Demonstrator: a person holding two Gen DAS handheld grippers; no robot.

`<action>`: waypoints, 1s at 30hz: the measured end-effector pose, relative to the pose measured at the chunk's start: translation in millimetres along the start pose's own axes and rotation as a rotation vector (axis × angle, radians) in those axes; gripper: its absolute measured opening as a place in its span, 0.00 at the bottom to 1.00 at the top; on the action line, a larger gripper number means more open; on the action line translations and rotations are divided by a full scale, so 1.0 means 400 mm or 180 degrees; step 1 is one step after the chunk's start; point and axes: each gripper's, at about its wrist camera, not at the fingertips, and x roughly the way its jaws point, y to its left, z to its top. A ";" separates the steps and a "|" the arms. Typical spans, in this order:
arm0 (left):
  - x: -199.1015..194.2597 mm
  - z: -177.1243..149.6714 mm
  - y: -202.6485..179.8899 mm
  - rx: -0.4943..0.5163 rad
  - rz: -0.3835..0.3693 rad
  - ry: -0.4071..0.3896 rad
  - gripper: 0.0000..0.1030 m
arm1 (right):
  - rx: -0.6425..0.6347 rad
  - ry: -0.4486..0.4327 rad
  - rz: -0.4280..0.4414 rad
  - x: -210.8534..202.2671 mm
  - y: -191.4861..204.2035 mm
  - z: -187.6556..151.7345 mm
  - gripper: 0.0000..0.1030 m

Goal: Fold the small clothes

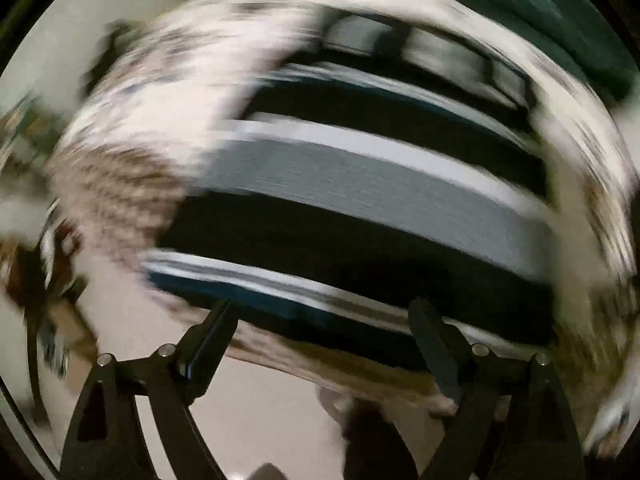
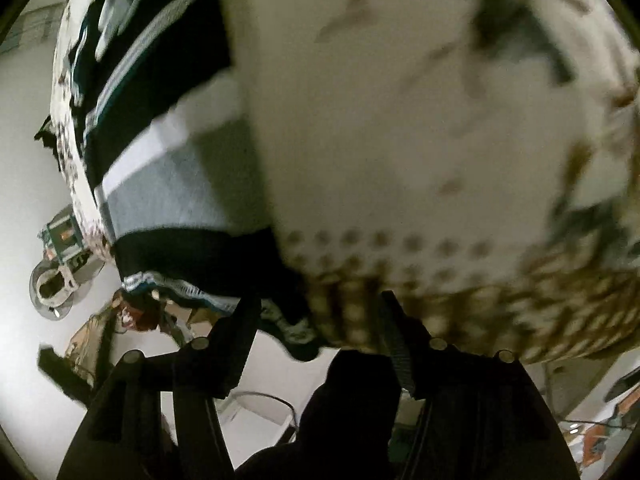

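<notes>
A small striped garment (image 1: 360, 192) with black, grey, white and teal bands lies flat on a table under a white cloth with brown print (image 1: 160, 92). The left wrist view is heavily blurred. My left gripper (image 1: 322, 312) hovers over the garment's near edge, its fingers wide apart and nothing between them. In the right wrist view the same striped garment (image 2: 160, 200) lies to the left on the printed cloth (image 2: 400, 120). My right gripper (image 2: 320, 312) stands open at the table's near edge, beside the garment's bottom corner, with no grip on it.
The cloth's dotted border (image 2: 440, 280) hangs over the near table edge. A pale floor (image 2: 24, 184) lies below, with a shoe (image 2: 52, 280) and small clutter (image 2: 100, 332) at the left. A dark sleeve (image 2: 352, 408) shows under the right gripper.
</notes>
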 end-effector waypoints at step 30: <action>0.001 0.015 -0.408 0.0468 -0.0117 0.0123 0.05 | -0.0099 -0.0868 0.0937 -0.357 0.109 1.065 0.60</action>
